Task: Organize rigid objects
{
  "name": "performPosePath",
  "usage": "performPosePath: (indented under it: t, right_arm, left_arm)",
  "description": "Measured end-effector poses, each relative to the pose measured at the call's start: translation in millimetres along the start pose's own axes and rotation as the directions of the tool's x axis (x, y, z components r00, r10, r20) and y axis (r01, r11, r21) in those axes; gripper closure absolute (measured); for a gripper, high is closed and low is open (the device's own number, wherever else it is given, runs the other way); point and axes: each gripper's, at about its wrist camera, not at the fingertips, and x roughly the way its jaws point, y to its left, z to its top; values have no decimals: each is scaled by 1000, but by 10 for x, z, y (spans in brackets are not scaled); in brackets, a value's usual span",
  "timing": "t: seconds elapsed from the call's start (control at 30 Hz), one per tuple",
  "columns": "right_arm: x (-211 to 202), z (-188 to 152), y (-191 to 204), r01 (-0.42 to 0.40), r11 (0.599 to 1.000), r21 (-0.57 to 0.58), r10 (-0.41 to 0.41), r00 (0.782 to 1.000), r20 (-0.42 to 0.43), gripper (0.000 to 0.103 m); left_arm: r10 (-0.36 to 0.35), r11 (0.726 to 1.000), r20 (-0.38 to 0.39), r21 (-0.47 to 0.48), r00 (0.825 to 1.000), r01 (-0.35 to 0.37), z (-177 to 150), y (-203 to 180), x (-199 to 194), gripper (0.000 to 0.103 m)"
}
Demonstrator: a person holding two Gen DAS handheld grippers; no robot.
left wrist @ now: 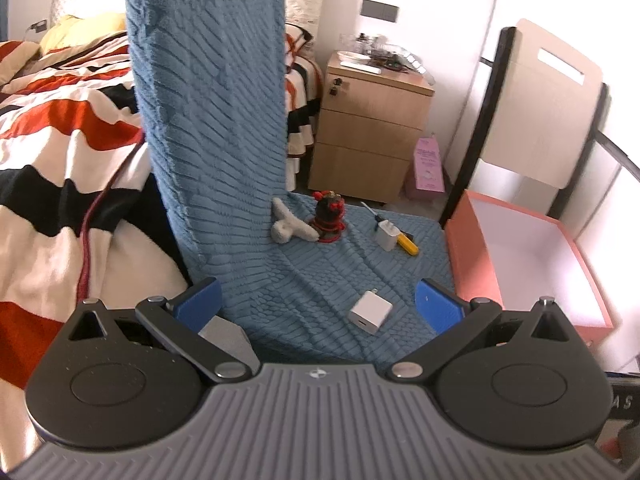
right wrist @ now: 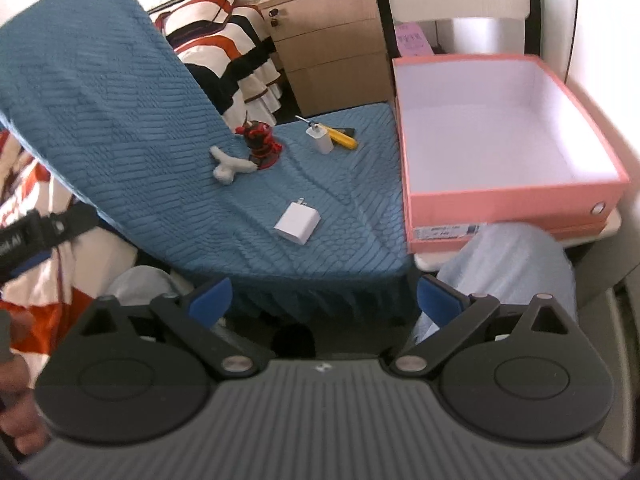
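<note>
A chair draped in a blue textured cover (left wrist: 328, 264) (right wrist: 248, 200) carries the objects. A white charger block (left wrist: 369, 312) (right wrist: 298, 223) lies near the seat's front. Farther back lie a second white charger (left wrist: 386, 235) (right wrist: 321, 139), a yellow-handled tool (left wrist: 408, 245) (right wrist: 342, 137), a dark figurine with red trim (left wrist: 330, 216) (right wrist: 262, 140) and a white plush piece (left wrist: 290, 229) (right wrist: 230, 166). An empty pink box (left wrist: 472, 264) (right wrist: 516, 196) stands to the right. My left gripper (left wrist: 318, 304) hovers open over the seat's front, just behind the near charger. My right gripper (right wrist: 324, 300) hangs open before the seat's front edge.
A bed with a striped orange, black and cream quilt (left wrist: 60, 152) lies left. A wooden drawer cabinet (left wrist: 368, 132) (right wrist: 324, 36) stands behind the seat, a pink carton (left wrist: 428, 168) beside it. A person's knee in pale fabric (right wrist: 508, 264) is under the box.
</note>
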Motion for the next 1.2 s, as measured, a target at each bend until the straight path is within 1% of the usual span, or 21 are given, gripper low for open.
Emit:
performPosePath:
  t: [0.1, 0.3, 0.4, 0.5, 0.6, 0.73, 0.8, 0.9, 1.03, 1.2]
  right_arm:
    - [-8, -13, 21, 1, 1000, -19, -1, 1000, 7, 2]
    - [-8, -55, 85, -35, 997, -66, 35, 999, -7, 2]
    - [-13, -63, 109, -38, 995, -87, 38, 999, -2, 2]
    - [11, -60, 116, -45, 995, -86, 45, 999, 4, 5]
    - [72, -51, 146, -37, 995, -94, 37, 999, 0, 5]
    - [114, -42, 141, -48, 995, -91, 48, 999, -4, 5]
    - [137, -34, 138, -53, 995, -85, 53, 999, -1, 5]
    - [190, -16, 157, -23, 996, -87, 25, 1000, 14, 5]
    - [289, 32, 170, -32, 995, -93, 32, 999, 2, 5]
    - [406, 85, 206, -35, 993, -112, 35, 999, -4, 5]
  left_arm:
    - [-18, 1000, 7, 12, 1000, 18, -29, -22, -20, 0]
    - [-9, 1000, 8, 28, 1000, 9, -75, -51, -26, 0]
    - [-6, 1000, 8, 18, 1000, 6, -87, -22, -21, 0]
    - [-14, 1000, 12, 9, 1000, 13, -83, 8, -5, 0]
    - [-12, 1000, 9, 2, 1000, 12, -67, 33, 30, 0]
    - [-10, 1000, 9, 10, 1000, 10, -56, 30, 77, 0]
    - [-11, 1000, 4, 14, 1000, 11, -49, 30, 129, 0]
    - [-9, 1000, -5, 17, 1000, 10, -33, 32, 216, 0]
    - [-3, 999, -10, 32, 1000, 3, 2, 31, 345, 0]
    - [-2, 1000, -3, 26, 1000, 2, 59, 74, 517, 0]
